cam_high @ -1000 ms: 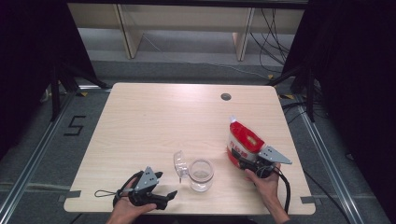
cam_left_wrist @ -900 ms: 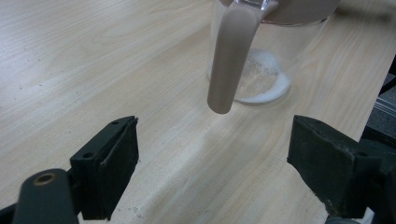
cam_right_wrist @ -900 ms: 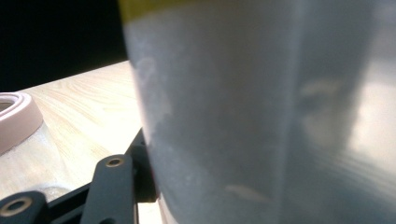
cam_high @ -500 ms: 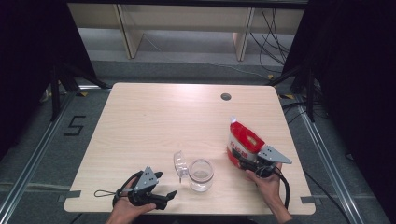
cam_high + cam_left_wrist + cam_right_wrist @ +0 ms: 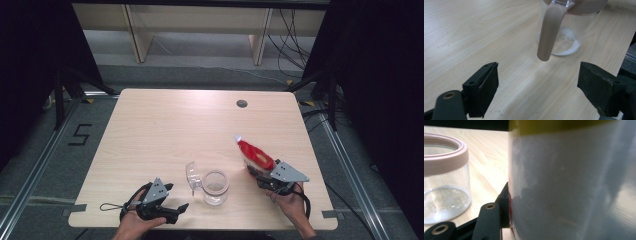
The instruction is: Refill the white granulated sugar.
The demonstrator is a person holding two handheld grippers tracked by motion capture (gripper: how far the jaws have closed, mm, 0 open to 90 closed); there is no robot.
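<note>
Pouring looks barely begun: my right gripper (image 5: 261, 172) is clamped on the red pouch (image 5: 254, 154), jaws just tightening, right of the glass jar (image 5: 215, 187), which holds a thin white layer. My left gripper (image 5: 172, 198) waits released, near-left of it.

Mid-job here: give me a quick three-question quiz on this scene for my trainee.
1. True or false: the left gripper has its jaws closed on the glass jar.
2. What does the right gripper hold?
A. a spoon
B. a red pouch
C. a cup
3. Fill in: the jar's clear lid hangs open on the jar's ____ side in the high view.

Key:
1. False: the jaws stand wide apart, with the jar ahead of them.
2. B: the red pouch, tilted, its white tip pointing away from the person.
3. Left.
</note>
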